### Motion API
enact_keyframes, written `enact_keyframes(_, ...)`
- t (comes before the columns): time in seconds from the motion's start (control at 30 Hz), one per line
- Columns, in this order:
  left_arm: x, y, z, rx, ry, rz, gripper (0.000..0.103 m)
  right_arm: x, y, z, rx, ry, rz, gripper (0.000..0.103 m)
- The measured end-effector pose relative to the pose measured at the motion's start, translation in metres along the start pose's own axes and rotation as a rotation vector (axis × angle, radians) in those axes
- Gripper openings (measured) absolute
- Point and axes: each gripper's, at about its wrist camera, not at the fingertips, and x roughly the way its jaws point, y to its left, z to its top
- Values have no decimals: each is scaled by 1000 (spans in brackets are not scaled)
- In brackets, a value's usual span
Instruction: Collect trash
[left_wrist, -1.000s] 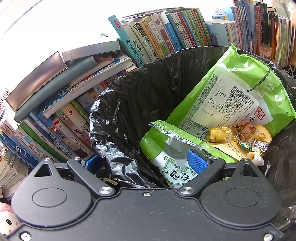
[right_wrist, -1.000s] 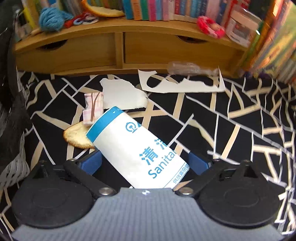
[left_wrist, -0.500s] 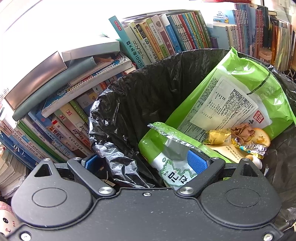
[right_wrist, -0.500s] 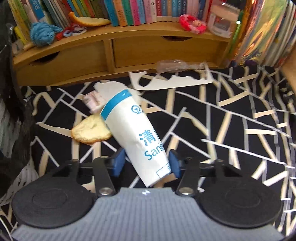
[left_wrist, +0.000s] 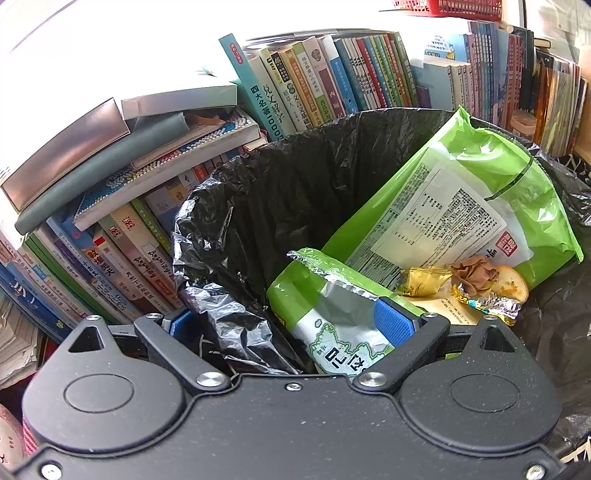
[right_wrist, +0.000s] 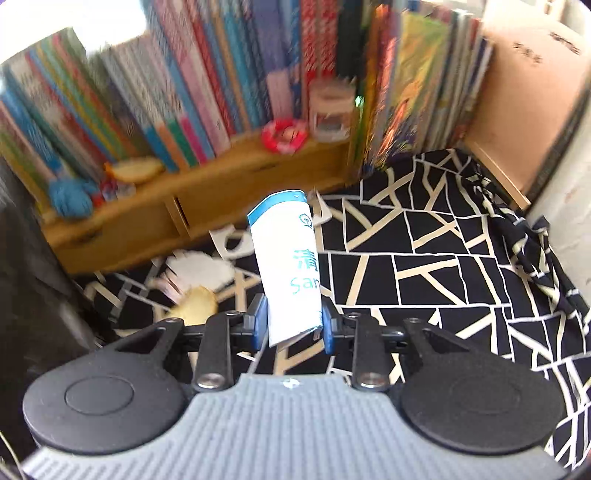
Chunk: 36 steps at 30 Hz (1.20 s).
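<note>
Right gripper (right_wrist: 291, 325) has the white-and-blue paper bag (right_wrist: 286, 258) between its blue pads and the jaws are closing on it. Both pads already touch the bag's lower end, and the rest sticks up and away from the claw, tilted slightly left, with the blue band at the far tip. It is clear of the black-and-cream patterned cloth (right_wrist: 424, 258) below.

Handling, my read: a flat, empty paper sleeve — very light, no stiffness, creases under any squeeze. It is not fragile, so crushing it doesn't matter. The risk is flop and slip: the grip is low and near one edge, so the long free end can swing or pivot between the pads. A hold nearer mid-length would be steadier, but for a short carry this one is probably enough.

Left gripper (left_wrist: 284, 325) stands wide apart, straddling the rim of the black bin liner (left_wrist: 229, 325). Its left pad sits outside the liner and its right pad inside, against a green snack wrapper (left_wrist: 332, 314). Neither pad pinches anything that I can see.

The bin already holds a large green bag (left_wrist: 480, 192), gold foil (left_wrist: 424, 280) and a cracker (left_wrist: 511, 286), all ahead and right of that claw.

Still loose on the cloth, ahead-left of the right claw — a cracker piece (right_wrist: 195, 306) and torn white paper (right_wrist: 199, 269).
</note>
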Motion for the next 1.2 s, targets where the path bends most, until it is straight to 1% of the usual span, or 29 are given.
enact_keyframes(0.13,0,1,0,-3,0,-11,95,-35,0,5,81,-62,69,34)
enact_keyframes(0.3,0,2,-1,-5,2,-25,95,-82,9,8,125,-155,222,34)
enact_keyframes(0.47,0,3,-1,-8,1,-27,96,-122,31,8,93,-252,441,37)
enact_keyframes(0.6,0,2,-1,-8,0,-27,96,-133,58,4,23,-259,541,40)
enact_keyframes(0.73,0,2,-1,-4,5,-30,96,-126,85,-5,-42,-238,591,41)
enact_keyframes(0.87,0,2,-1,-4,5,-27,96,-116,105,-19,-90,-194,612,42)
enact_keyframes(1.07,2,1,1,10,18,-27,96,-104,118,-28,-130,-143,634,42)
enact_keyframes(1.2,2,0,1,11,17,-20,96,-104,121,-28,-151,-131,636,42)
